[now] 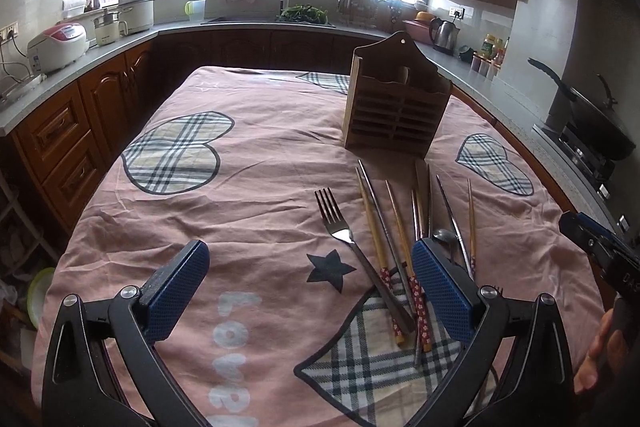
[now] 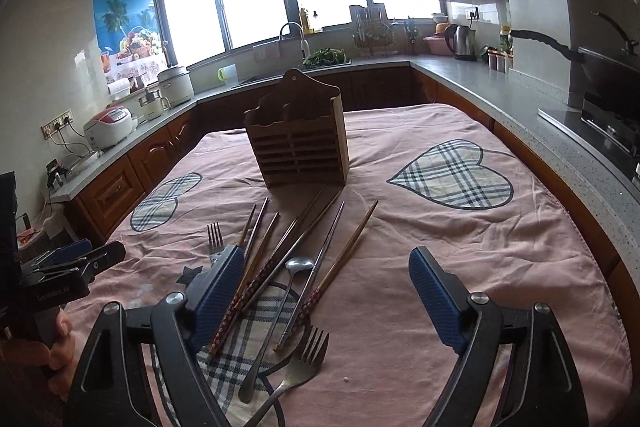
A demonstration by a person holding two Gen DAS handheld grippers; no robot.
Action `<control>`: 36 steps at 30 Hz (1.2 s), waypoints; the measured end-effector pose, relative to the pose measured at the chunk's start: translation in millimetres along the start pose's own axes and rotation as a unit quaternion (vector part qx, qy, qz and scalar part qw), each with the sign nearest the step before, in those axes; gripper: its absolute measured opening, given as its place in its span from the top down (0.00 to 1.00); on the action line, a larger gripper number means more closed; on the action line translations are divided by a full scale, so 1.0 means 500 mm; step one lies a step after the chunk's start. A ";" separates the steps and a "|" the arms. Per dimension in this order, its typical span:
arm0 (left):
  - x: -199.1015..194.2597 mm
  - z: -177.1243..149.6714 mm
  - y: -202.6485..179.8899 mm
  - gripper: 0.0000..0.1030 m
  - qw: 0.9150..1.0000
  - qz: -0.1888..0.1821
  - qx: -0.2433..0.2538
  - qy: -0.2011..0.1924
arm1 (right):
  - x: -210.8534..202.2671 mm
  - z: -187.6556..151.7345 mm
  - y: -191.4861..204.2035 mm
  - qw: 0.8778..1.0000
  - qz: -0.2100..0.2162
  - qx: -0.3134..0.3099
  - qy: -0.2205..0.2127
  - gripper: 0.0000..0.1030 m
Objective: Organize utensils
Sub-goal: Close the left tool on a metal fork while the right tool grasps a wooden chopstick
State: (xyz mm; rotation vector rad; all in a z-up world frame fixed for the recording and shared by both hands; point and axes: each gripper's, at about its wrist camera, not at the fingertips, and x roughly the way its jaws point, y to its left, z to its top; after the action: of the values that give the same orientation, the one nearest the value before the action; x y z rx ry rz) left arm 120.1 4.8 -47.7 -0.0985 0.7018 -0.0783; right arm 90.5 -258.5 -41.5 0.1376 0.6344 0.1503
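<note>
Chopsticks [image 2: 280, 259] lie lengthwise toward the holder [image 2: 298, 143]; both hand-held grippers [image 1: 310, 291] [image 2: 326, 301] gape, released.

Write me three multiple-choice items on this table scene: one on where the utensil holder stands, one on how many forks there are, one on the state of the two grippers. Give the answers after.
1. Where does the wooden utensil holder stand relative to the loose utensils?
A. Beyond them, further from the cameras
B. Lying on top of them
C. On the kitchen counter

2. How many forks lie on the pink cloth?
A. None
B. Two
C. Five

3. What state are the left gripper and right gripper in?
A. Both open, holding nothing
B. Both clamped on chopsticks
C. One holds a spoon

Answers: 1 A, the holder stands upright past the chopsticks' far tips. 2 B, the far fork and the near fork. 3 A, blue pads stand apart over the cloth.
</note>
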 end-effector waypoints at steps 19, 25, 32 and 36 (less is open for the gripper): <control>0.255 0.079 0.006 0.19 0.991 -0.037 -0.023 0.123 | 0.243 0.058 -0.086 0.990 0.014 0.087 0.111 0.55; 0.310 0.078 0.001 0.34 0.987 -0.045 -0.034 0.153 | 0.299 0.066 -0.102 0.986 0.006 0.099 0.135 0.57; 0.318 0.075 -0.004 0.75 0.985 -0.061 -0.031 0.156 | 0.365 0.068 -0.111 0.981 0.004 0.104 0.166 0.71; 0.315 0.078 0.007 0.88 0.984 -0.085 -0.042 0.153 | 0.383 0.061 -0.118 0.978 0.010 0.113 0.173 0.88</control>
State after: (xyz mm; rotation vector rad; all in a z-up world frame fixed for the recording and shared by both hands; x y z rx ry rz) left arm 265.5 -5.8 -119.4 -0.2308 1.0027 -0.2301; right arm 266.6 -284.2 -138.3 0.3414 0.9969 0.1221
